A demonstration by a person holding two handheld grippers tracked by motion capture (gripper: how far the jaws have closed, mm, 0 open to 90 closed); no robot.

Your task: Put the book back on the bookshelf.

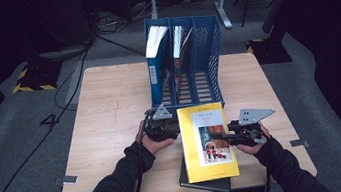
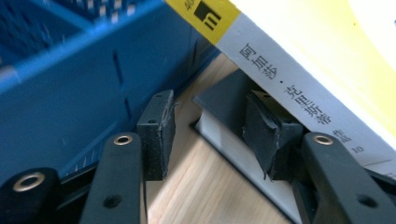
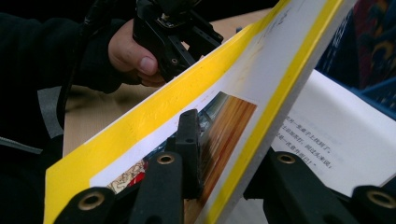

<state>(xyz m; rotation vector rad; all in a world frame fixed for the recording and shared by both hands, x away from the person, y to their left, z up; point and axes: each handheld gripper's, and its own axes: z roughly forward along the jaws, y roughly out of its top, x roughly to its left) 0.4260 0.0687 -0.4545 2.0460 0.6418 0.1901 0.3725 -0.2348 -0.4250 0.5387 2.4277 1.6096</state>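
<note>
The yellow book is near the front edge of the table, just in front of the blue file rack, and it sits over a dark book that lies flat under it. The right gripper pinches the yellow book's right edge: in the right gripper view one black pad presses on the picture cover and the other jaw is behind it, so the book is held tight and tipped up off the dark book. That grip is probably there so the book can be lifted and stood up. The left gripper is at the book's left side, by its spine. In the left gripper view its jaws are spread, with one pad near the blue rack and the other under the white spine, touching or almost touching it. It looks like it is helping to steady the book, not pinching it yet. The rack already has two books standing in its left slots, a blue one and another beside it. The right slot looks free, so the yellow book may go there.
</note>
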